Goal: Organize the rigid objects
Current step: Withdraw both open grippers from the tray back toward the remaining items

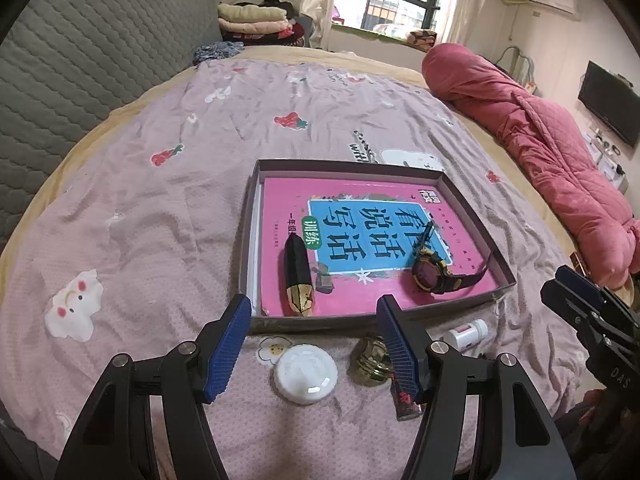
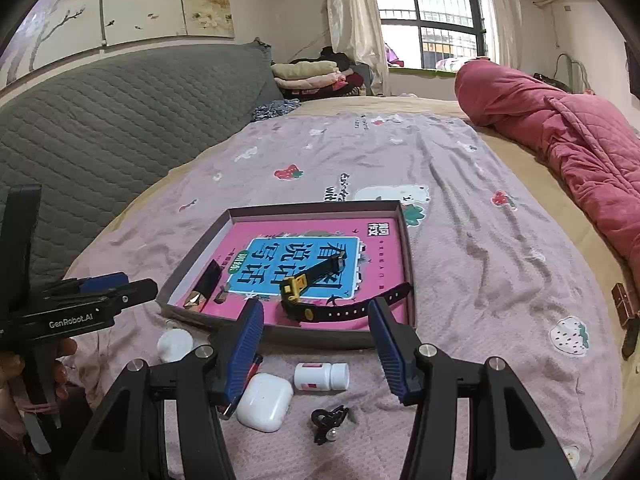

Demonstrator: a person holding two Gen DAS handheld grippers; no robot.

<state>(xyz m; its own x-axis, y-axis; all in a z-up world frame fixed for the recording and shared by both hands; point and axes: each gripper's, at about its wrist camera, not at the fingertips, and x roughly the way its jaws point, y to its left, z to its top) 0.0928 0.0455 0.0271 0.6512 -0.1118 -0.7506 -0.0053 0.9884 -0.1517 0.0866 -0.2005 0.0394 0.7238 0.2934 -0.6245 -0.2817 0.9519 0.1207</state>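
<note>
Grippers hover over a bed mid-tidy: the left gripper and right gripper both hang w/ jaws spread wide and nothing between the pads, pointed down toward a shallow box set on the lilac bedspread. Box sits at 12 o'clock from each tool, lined w/ a pink workbook that gives small items a flat floor. Already inside: a black-and-gold lipstick lying lengthwise near the front wall, and a wristwatch at approx. 2 o'clock of it, strap splayed across the cover. Still loose on the spread, just outside the box's front wall: a round white case between the left jaws' line of sight, a glass jar at its 3 o'clock, touching or just behind the left tool's right finger, a small red-topped tube below that finger, a white pill bottle on its side, a white earbud case at the bottle's 8 o'clock, and a black clip at 6 o'clock. Judging by the layout, roughly a third of the sorting is done; leftovers are lined up near the box, prob. so each needs only a short lift over the low wall.
</note>
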